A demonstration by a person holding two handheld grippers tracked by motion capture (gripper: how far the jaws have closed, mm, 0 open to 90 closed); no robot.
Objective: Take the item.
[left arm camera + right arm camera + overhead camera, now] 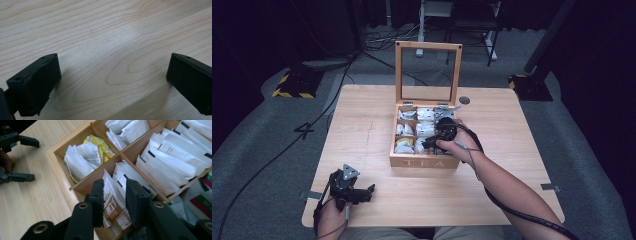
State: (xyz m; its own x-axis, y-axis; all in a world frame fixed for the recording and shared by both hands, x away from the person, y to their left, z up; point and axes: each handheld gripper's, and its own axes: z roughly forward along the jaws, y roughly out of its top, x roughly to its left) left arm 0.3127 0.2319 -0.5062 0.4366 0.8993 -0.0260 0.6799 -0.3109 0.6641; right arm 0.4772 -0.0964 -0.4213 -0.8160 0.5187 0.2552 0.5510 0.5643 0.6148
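A wooden tea box (424, 161) marked TEA stands open in the middle of the table, its glass-paned lid (428, 46) upright at the back. Its compartments hold several white sachets. My right gripper (432, 141) reaches down into a front compartment. In the right gripper view its jaws (113, 195) straddle a white sachet with a brown label (111, 207); a narrow gap shows on the sachet's right side and I see no squeeze on it. My left gripper (367, 194) rests near the table's front left corner, jaws (113, 75) wide apart over bare wood, holding nothing.
The neighbouring front compartment holds yellow sachets (100, 142) behind white ones. The wooden table (362, 115) has bare room left and right of the box. A round grommet (464, 100) sits at the back. Stands and cables lie on the floor beyond.
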